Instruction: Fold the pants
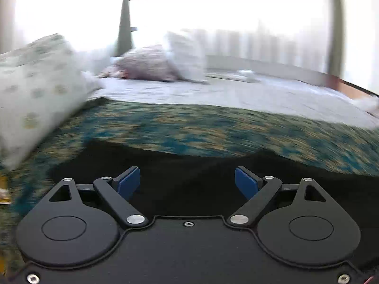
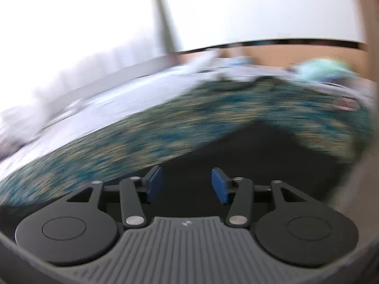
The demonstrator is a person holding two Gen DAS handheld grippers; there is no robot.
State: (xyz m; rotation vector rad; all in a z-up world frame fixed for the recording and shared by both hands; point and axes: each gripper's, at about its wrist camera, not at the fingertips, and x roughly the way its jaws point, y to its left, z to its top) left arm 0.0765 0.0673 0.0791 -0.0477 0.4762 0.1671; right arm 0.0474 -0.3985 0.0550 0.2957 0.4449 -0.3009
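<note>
- Two grippers show, one per wrist view, and neither has hold of anything: the left gripper (image 1: 187, 181) stands with its blue pads (image 1: 129, 181) spread wide, the right gripper (image 2: 187, 184) with a narrower but plain gap between its fingers, nothing in either gap.
- The black pants (image 1: 189, 165) lie on the teal-and-gold patterned bedspread (image 1: 213, 130), just ahead of and under the left gripper's fingers; their far edge runs across the view, dipping toward the middle.
- In the right wrist view the same dark cloth (image 2: 272, 151) shows as a peaked shape ahead of the fingers, to the right of centre, with bedspread all round its far edges.
- Both views are smeared by motion, so creases, waistband and legs cannot be made out; whether any fold has been laid yet cannot be told.
- Judging by the spread jaws and the broad flat cloth, the folding looks early or between folds: an edge must be gripped next, and most folding seems left.
- Beyond lie a pale sheet (image 1: 225, 92), a white patterned pillow (image 1: 35, 90) at near left, a pinkish pillow (image 1: 146, 64) farther off, and bright curtains (image 1: 260, 45).
</note>
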